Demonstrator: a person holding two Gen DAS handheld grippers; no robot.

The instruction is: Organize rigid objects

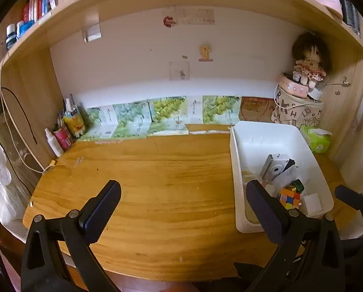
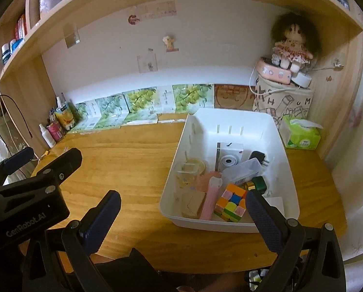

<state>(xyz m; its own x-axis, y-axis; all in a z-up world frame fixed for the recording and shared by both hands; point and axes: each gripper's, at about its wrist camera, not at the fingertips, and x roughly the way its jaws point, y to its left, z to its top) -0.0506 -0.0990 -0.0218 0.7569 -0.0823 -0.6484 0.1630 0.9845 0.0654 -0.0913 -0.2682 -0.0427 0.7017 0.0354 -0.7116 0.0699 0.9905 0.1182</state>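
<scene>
Holding both my left tongs (image 1: 182, 202) and right tongs (image 2: 182, 213) wide, empty, above the worktop (image 1: 157, 182). White bin (image 2: 274, 131) contains cube (image 2: 231, 203), camera (image 2: 229, 158), charger (image 2: 257, 157).

The wooden desk (image 1: 157, 182) lies bare across its left and middle, giving open passage from the near edge to the far wall. On the right the white bin (image 2: 282, 143) takes up most of the depth, its near half crowded with a puzzle cube (image 2: 231, 205), a white camera (image 2: 229, 159) and other small things, its far half free. Bottles (image 1: 59, 136) crowd the far left corner; the tissue pack (image 2: 300, 137) and printed bag (image 2: 282, 103) block the far right, and a shelf (image 1: 181, 2) limits room overhead.
</scene>
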